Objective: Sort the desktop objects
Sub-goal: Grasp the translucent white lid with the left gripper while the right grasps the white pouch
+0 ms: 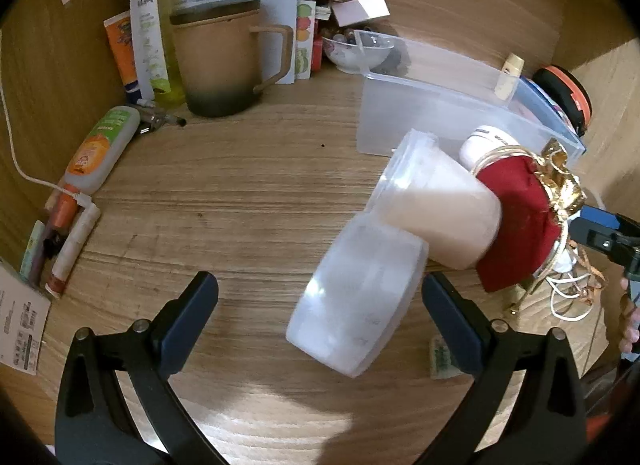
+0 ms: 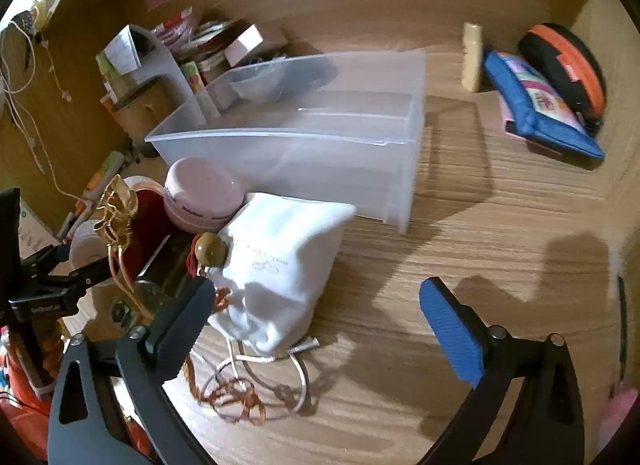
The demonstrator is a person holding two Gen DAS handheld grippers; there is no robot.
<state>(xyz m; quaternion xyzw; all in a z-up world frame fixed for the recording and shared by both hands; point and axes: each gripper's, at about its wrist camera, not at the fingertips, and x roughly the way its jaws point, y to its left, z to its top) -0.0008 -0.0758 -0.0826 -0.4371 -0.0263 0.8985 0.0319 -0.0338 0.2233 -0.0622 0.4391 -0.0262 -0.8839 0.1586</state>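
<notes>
Cluttering a wood-grain desk [image 1: 240, 193], tubs, pouches, perhaps cosmetics, left gripper [image 1: 320, 293] and right gripper [image 2: 316, 301] wide open, empty.

Left gripper [image 1: 320, 297]: jaws spread wide, nothing clamped between them, held low over the surface and pointing forward.
Left fingers [image 1: 188, 317]: dark pads on black arms, both tips in plain sight.
Right gripper [image 2: 316, 313]: jaws likewise parted wide, gripping nothing, angled down toward the surface.
Right fingers [image 2: 452, 337]: blue ribbed pad on the one side, dark pad on the other.
</notes>
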